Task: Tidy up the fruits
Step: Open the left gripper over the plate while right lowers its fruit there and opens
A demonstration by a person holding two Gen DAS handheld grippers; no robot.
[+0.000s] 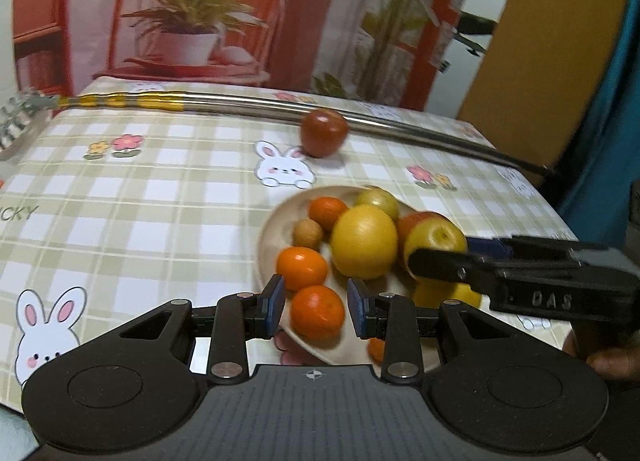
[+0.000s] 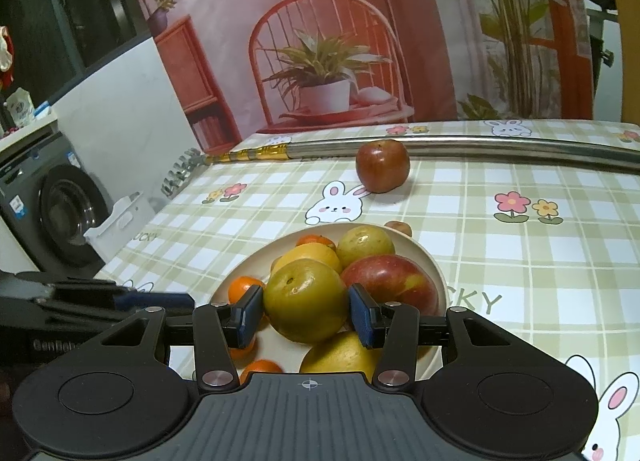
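Crowding the plate (image 2: 434,261) near the table's (image 2: 520,245) front edge, fruit leaves open cloth left and far. Right gripper (image 2: 306,311) clamps a green fruit (image 2: 306,299); left gripper (image 1: 316,307) seemingly grips a tangerine (image 1: 317,312).

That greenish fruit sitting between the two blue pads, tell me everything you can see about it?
The greenish-yellow fruit is round, smooth-skinned and slightly glossy, with a small brown stem dimple on top. It sits above the plate, atop other fruit. The right gripper is shut on it, a blue pad on each side. A red apple sits close behind it on the right.
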